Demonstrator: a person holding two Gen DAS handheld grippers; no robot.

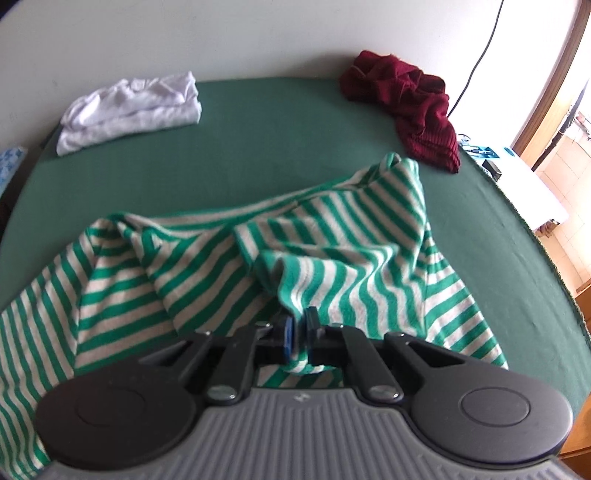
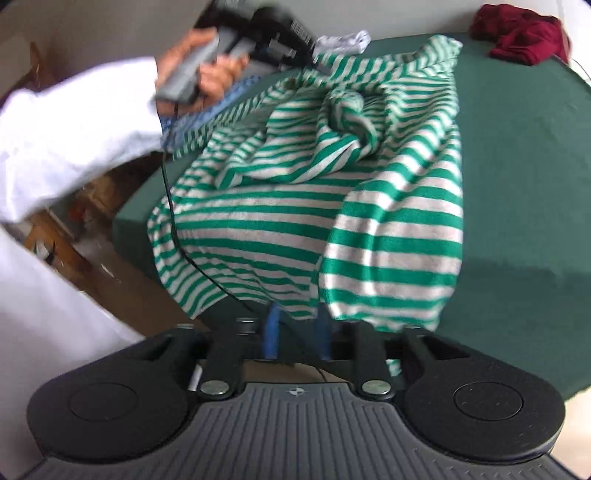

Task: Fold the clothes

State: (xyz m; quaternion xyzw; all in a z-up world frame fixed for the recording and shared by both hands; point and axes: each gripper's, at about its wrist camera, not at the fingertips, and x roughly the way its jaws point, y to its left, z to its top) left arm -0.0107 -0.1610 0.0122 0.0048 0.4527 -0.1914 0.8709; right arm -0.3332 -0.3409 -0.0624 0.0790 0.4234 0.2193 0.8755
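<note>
A green-and-white striped shirt [image 1: 332, 251] lies crumpled on the green table [image 1: 258, 147]; part of it hangs over the near edge. My left gripper [image 1: 298, 330] is shut on a bunched fold of the shirt, which sits between its blue pads [image 1: 288, 332]. In the right wrist view the shirt [image 2: 295, 221] drapes down off the table edge [image 2: 535, 221]. My right gripper [image 2: 297, 332] is just below the hanging hem, its blue fingers [image 2: 272, 332] apart, with floor showing through the gap. A hand [image 2: 207, 70] in a white sleeve holds the left gripper, blurred, at the shirt's far end.
A folded white garment [image 1: 129, 107] lies at the table's back left. A crumpled maroon knit [image 1: 410, 107] lies at the back right [image 2: 517, 33]. A black cable [image 2: 192, 254] hangs in front of the shirt. A white wall stands behind the table; floor and wooden furniture are to the right.
</note>
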